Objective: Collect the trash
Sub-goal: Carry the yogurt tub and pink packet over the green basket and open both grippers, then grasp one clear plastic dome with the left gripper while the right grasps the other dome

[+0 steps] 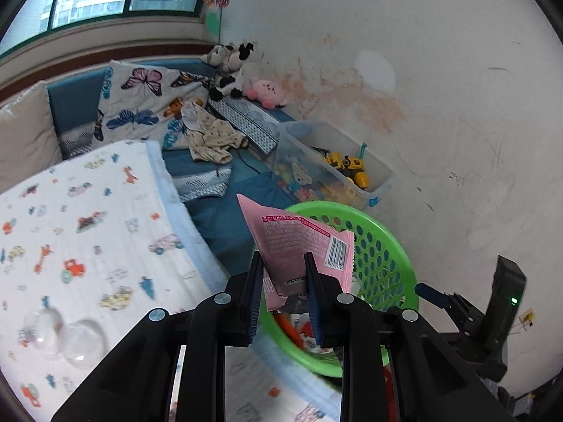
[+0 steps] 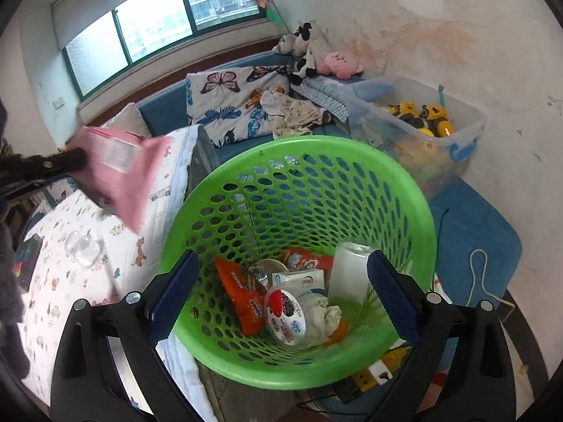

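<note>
My left gripper (image 1: 284, 263) is shut on a pink snack wrapper (image 1: 299, 242) with a barcode, held up just left of the green basket (image 1: 383, 246). The wrapper also shows blurred in the right wrist view (image 2: 123, 172), with the left gripper (image 2: 52, 165) at the far left. My right gripper (image 2: 281, 281) is open and empty, its jaws spread over the green basket (image 2: 299, 151). The basket holds an orange wrapper (image 2: 242, 299), a round lidded cup (image 2: 285, 313), a small carton, crumpled tissue and a clear cup (image 2: 348, 274).
Clear plastic shells (image 1: 63, 334) lie on the cartoon-print quilt (image 1: 88, 228); they also show in the right wrist view (image 2: 82, 246). A clear toy bin (image 2: 422, 123) stands by the stained wall. Butterfly pillow (image 2: 232, 102) and plush toys (image 2: 316, 52) sit behind. A white cord lies on the blue mat (image 2: 475, 228).
</note>
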